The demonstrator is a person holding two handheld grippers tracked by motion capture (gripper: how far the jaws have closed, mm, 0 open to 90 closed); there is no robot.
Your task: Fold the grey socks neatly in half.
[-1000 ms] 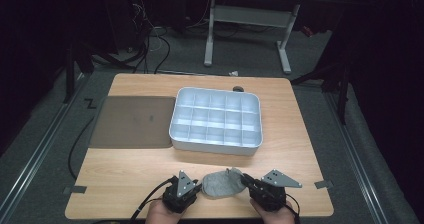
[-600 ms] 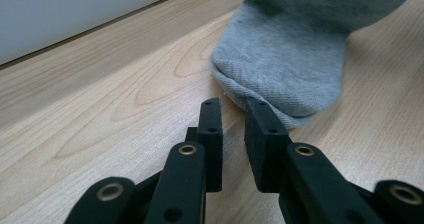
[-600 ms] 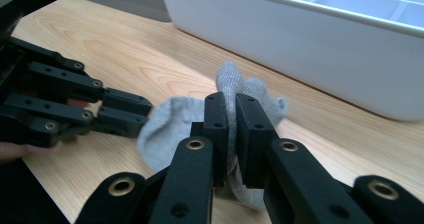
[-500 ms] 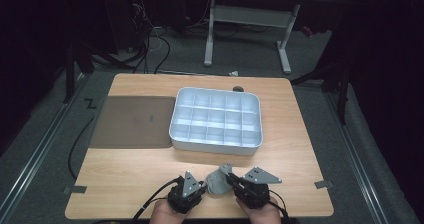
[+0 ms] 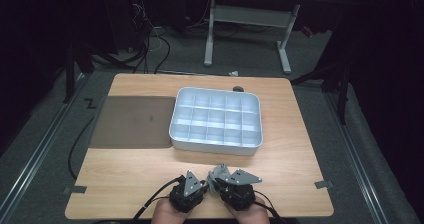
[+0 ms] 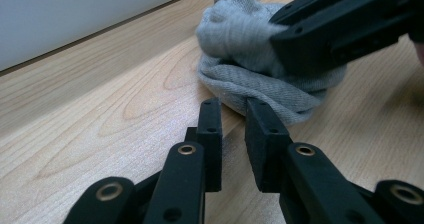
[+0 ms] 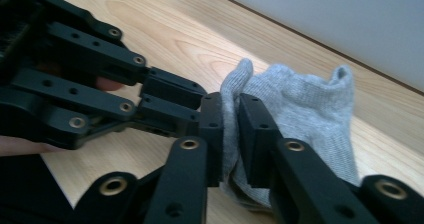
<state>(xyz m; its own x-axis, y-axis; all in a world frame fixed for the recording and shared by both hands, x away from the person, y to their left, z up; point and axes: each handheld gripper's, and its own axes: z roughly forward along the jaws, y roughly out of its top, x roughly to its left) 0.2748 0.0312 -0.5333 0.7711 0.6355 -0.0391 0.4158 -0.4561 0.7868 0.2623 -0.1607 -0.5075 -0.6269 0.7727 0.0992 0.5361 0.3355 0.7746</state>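
A crumpled grey sock lies on the wooden table near its front edge, between the two hand-held grippers. My right gripper is shut on a fold of the sock. My left gripper stands with its jaws a narrow gap apart and bare wood between them; its tips reach the sock's lower edge. In the high view the left gripper and the right gripper point at each other, tips nearly meeting.
A white tray with several empty compartments sits at the table's middle, just beyond the grippers. Left of it lies a dark mat. A small dark object rests behind the tray. The table's front edge runs close below the hands.
The sock was spread between the two grippers; now it is bunched at the right gripper's jaws. The right gripper has moved left toward the left one.
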